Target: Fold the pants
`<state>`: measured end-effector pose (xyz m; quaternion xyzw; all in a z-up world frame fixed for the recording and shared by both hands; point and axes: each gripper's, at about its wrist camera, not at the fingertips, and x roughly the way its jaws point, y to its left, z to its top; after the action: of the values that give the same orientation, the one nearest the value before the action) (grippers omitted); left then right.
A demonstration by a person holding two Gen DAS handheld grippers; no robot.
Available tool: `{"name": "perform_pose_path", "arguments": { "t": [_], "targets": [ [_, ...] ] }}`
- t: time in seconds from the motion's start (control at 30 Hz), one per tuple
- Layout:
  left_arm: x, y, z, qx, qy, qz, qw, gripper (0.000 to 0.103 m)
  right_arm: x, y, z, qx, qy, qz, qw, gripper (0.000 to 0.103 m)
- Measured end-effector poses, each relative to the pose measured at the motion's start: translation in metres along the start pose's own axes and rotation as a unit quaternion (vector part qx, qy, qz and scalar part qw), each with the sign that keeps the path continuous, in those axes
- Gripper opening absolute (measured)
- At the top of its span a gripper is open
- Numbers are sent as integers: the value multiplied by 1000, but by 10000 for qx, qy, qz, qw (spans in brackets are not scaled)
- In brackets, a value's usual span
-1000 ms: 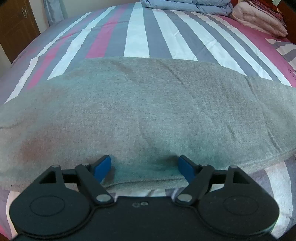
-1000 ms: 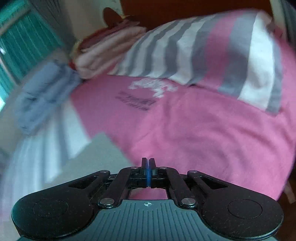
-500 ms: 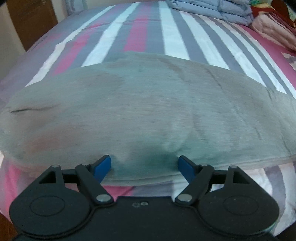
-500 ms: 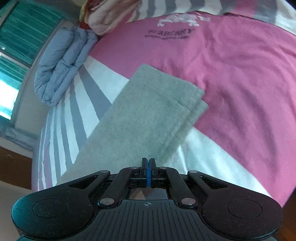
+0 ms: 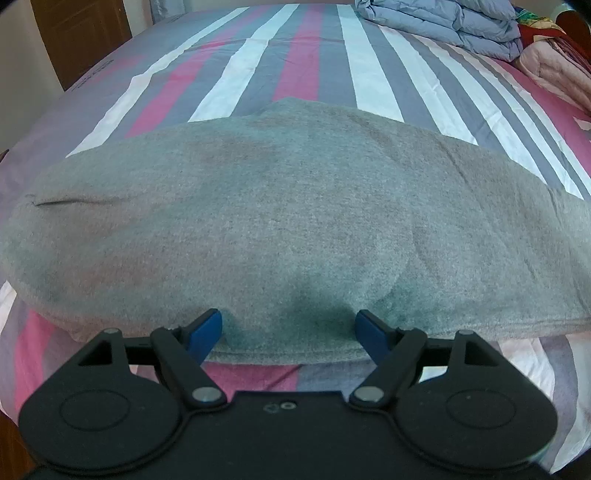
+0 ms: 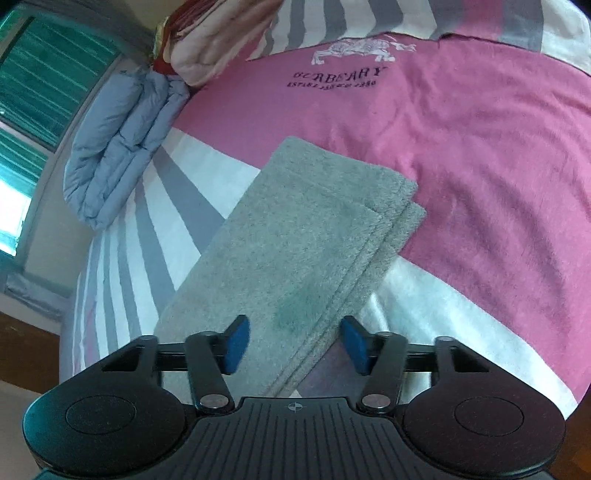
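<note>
**A:** Where are the pants?

**B:** The grey pants [image 5: 295,221] lie flat on a striped bedsheet [image 5: 306,55], spread wide across the left wrist view. A short dark slit shows near their left edge. In the right wrist view the leg ends [image 6: 384,206] lie one on top of the other, the hems slightly offset, over the line where the sheet's white stripe meets its pink panel [image 6: 480,147].

**A:** And the left gripper?

**B:** The left gripper [image 5: 290,330] is spread wide, its blue pads [image 5: 205,328] set at the near edge of the fabric. The cloth bulges between the two pads, but nothing is clamped.

**A:** The right one?

**B:** The right gripper [image 6: 293,341] is likewise wide apart, one blue pad over the grey fabric, the other just past the stacked side edge of the leg. It has hold of nothing. Whether the pads touch the cloth cannot be told.

**A:** What else is on the bed?

**B:** A folded blue quilt [image 6: 122,147] sits at the far side, with a pink folded blanket [image 6: 207,48] next to it. The pink panel carries a printed horse emblem and lettering [image 6: 336,77]. A striped pillow [image 6: 443,18] rests beyond it. A brown wooden door [image 5: 81,37] stands past the bed's far left corner, and a teal-curtained window [image 6: 44,74] is behind the quilt.
</note>
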<state>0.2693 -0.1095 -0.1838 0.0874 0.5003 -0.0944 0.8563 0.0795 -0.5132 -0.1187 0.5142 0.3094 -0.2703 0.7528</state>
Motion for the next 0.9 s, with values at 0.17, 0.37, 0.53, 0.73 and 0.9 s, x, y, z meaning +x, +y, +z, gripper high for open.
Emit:
{"name": "perform_pose_path", "arguments": {
  "t": [0.17,0.37,0.53,0.73,0.9],
  "targets": [
    [1,-1,0,-23,9,32,10000,73,-7,4,-2,-31,-25,133,9999,38],
    [0,0,-2,-67,11,10,10000,73,10,0,-1,128,134,-57,9998,38],
    [1,0,-2,-50,17,6,10000,73,13,-1,0,319,59,53,9995,11],
    [2,1,-2,-57,28,2,10000,74,13,-4,-7,266,-13,183,9995,11],
    [3,0,-2,-40,29,21,10000,74,21,-17,-4,651,-29,219,9976,11]
  ]
}}
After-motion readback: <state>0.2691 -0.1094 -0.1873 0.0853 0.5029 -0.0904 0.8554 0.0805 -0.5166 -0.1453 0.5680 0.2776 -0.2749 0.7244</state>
